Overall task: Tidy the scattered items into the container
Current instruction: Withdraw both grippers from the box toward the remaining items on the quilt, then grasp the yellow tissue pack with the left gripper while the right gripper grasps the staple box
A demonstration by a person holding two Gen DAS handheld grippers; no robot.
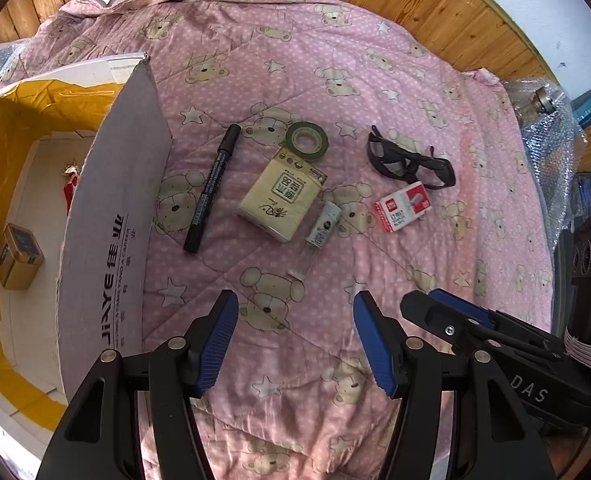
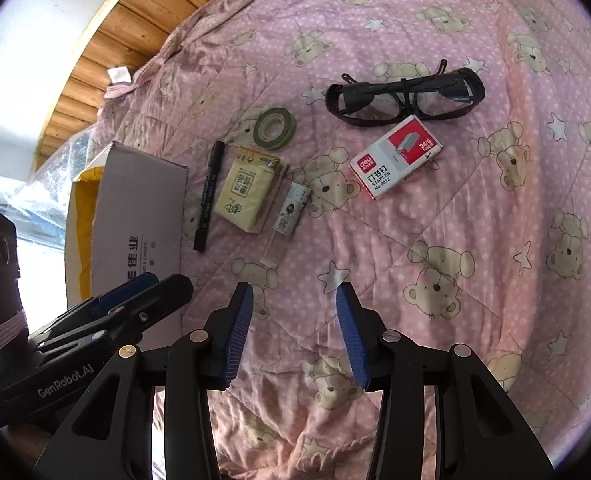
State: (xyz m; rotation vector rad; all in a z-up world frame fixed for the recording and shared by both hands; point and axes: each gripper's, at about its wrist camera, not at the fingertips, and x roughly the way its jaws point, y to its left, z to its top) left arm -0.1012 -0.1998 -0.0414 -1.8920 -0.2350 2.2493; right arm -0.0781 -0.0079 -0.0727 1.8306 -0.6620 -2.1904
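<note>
Both the left gripper (image 1: pixel 295 336) and right gripper (image 2: pixel 294 328) hover spread and empty over the pink quilt (image 1: pixel 375 80); judging by this, picking has barely begun. The marker (image 1: pixel 212 188), tissue pack (image 1: pixel 281 196), tape roll (image 1: pixel 307 140), glasses (image 2: pixel 405 94) and staples box (image 2: pixel 395 162) lie scattered right of the cardboard box (image 1: pixel 111 220). The small clear tube (image 1: pixel 322 228) nearest is hard to identify.

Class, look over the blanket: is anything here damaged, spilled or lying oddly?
Nothing looks damaged or spilled. The green tape roll lies partly on the tissue pack; the other items simply lie loose.
</note>
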